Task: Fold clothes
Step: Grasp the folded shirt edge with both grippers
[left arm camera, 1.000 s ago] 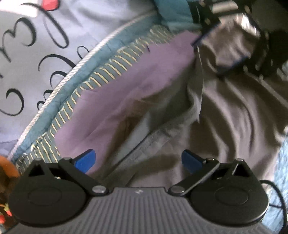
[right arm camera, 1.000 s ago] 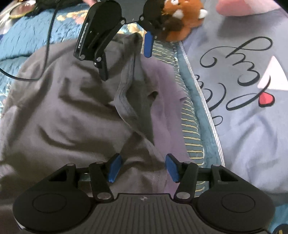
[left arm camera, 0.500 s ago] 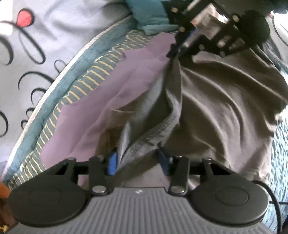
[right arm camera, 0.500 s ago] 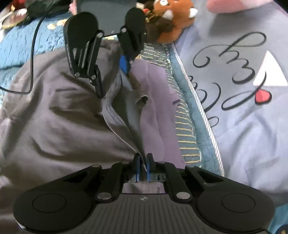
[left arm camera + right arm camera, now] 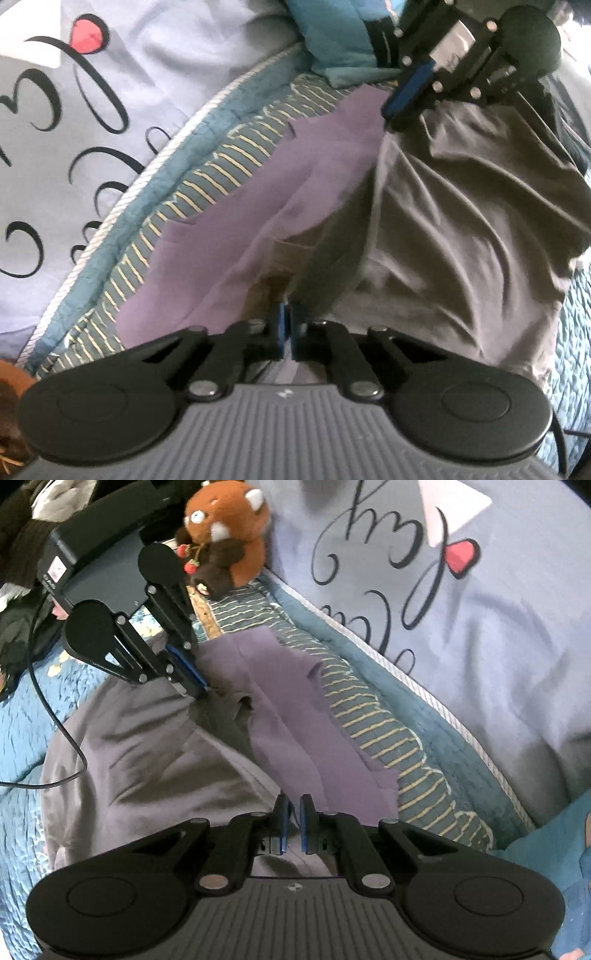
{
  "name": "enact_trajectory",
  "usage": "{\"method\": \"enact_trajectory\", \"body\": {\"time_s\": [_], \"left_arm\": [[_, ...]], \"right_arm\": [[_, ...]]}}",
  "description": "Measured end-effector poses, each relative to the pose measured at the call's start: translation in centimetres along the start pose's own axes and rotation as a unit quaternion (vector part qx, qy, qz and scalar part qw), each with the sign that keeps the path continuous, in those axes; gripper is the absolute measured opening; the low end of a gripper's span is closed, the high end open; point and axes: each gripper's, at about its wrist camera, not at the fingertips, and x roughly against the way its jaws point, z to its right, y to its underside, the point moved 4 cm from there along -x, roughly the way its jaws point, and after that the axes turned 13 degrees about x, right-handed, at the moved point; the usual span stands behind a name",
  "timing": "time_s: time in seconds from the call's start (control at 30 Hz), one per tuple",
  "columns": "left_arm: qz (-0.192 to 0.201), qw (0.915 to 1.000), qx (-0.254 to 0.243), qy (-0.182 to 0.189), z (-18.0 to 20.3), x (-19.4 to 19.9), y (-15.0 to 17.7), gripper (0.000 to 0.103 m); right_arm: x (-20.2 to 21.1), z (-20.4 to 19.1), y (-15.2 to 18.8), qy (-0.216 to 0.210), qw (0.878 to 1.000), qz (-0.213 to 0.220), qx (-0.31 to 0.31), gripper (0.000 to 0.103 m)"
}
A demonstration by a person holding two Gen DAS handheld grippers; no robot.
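A grey garment [image 5: 461, 229] lies on the bed over a purple cloth [image 5: 280, 192]. My left gripper [image 5: 287, 325] is shut on one end of the grey garment's stitched edge. My right gripper [image 5: 292, 814] is shut on the other end of that edge; it also shows at the top of the left wrist view [image 5: 402, 96]. The left gripper shows in the right wrist view [image 5: 188, 672], pinching the garment [image 5: 147, 749]. The edge runs stretched between the two grippers, lifted off the purple cloth [image 5: 314, 746].
A teal striped quilt border [image 5: 192, 192] and a lavender blanket with black script [image 5: 74, 110] lie beside the clothes. A red panda plush [image 5: 229, 535] and a dark box [image 5: 99, 550] sit at the bed's far end. A black cable [image 5: 55, 709] crosses the blue bedspread [image 5: 22, 709].
Both grippers went from open to shut on the grey garment's edge. They have since moved apart and lifted it, pulling the edge taut.
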Motion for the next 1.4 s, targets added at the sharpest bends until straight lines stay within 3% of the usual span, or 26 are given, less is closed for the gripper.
{"method": "enact_trajectory", "body": {"time_s": [0.17, 0.23, 0.3, 0.33, 0.37, 0.47, 0.67, 0.77, 0.83, 0.87, 0.93, 1.1, 1.27, 1.4], "left_arm": [[0.007, 0.9995, 0.026, -0.014, -1.6, 0.4, -0.6, 0.003], [0.006, 0.9996, 0.026, -0.009, -1.9, 0.7, -0.7, 0.003], [0.008, 0.9994, 0.027, 0.019, -1.4, 1.6, -0.5, 0.003], [0.005, 0.9996, 0.012, 0.023, -0.9, 1.7, -0.3, 0.003], [0.001, 0.9996, -0.002, 0.027, -0.3, 1.8, 0.0, 0.006], [-0.011, 0.9983, -0.055, 0.02, 1.9, 1.1, 0.8, 0.015], [-0.008, 0.9971, -0.075, 0.013, 3.7, -0.6, 0.8, 0.046], [-0.006, 0.9957, -0.093, -0.001, 4.3, -1.5, 1.0, 0.053], [-0.007, 0.9965, -0.084, 0.003, 4.1, -1.8, 0.8, 0.052], [-0.01, 0.9971, -0.074, 0.008, 3.8, -1.9, 0.7, 0.048], [-0.016, 0.9982, -0.056, 0.017, 3.2, -2.1, 0.6, 0.03], [-0.018, 0.999, -0.035, 0.024, 2.3, -1.6, 0.3, 0.013], [-0.004, 0.9998, -0.011, 0.014, 0.7, -0.3, -0.3, 0.011], [-0.003, 1.0, 0.008, -0.003, -0.6, -0.4, -1.1, 0.011]], "right_arm": [[-0.2, 1.2, 0.4, 0.022, 0.999, -0.009, -0.022, 0.006], [0.1, 0.7, 0.2, 0.032, 0.999, -0.006, 0.009, 0.009], [0.4, -0.6, 0.0, 0.038, 0.997, 0.0, 0.07, 0.015], [0.6, -1.5, -0.1, 0.04, 0.993, 0.003, 0.11, 0.023], [0.8, -2.3, -0.2, 0.041, 0.989, 0.005, 0.142, 0.03], [0.3, -3.4, -0.7, 0.038, 0.983, 0.001, 0.179, 0.032], [-0.9, -3.4, -1.2, 0.023, 0.984, -0.007, 0.177, 0.039], [-1.4, -3.3, -1.5, 0.015, 0.984, -0.01, 0.174, 0.039], [-1.8, -3.2, -1.6, 0.01, 0.985, -0.013, 0.173, 0.031], [-1.9, -3.1, -1.7, 0.007, 0.985, -0.014, 0.172, 0.018], [-2.3, -3.1, -1.9, 0.001, 0.985, -0.016, 0.17, 0.008], [-2.5, -2.3, -2.0, -0.016, 0.991, -0.014, 0.135, 0.005], [-1.8, -0.9, -1.7, -0.035, 0.997, -0.003, 0.064, 0.005], [-1.4, 0.3, -1.5, -0.026, 0.999, 0.002, 0.024, 0.004]]}}
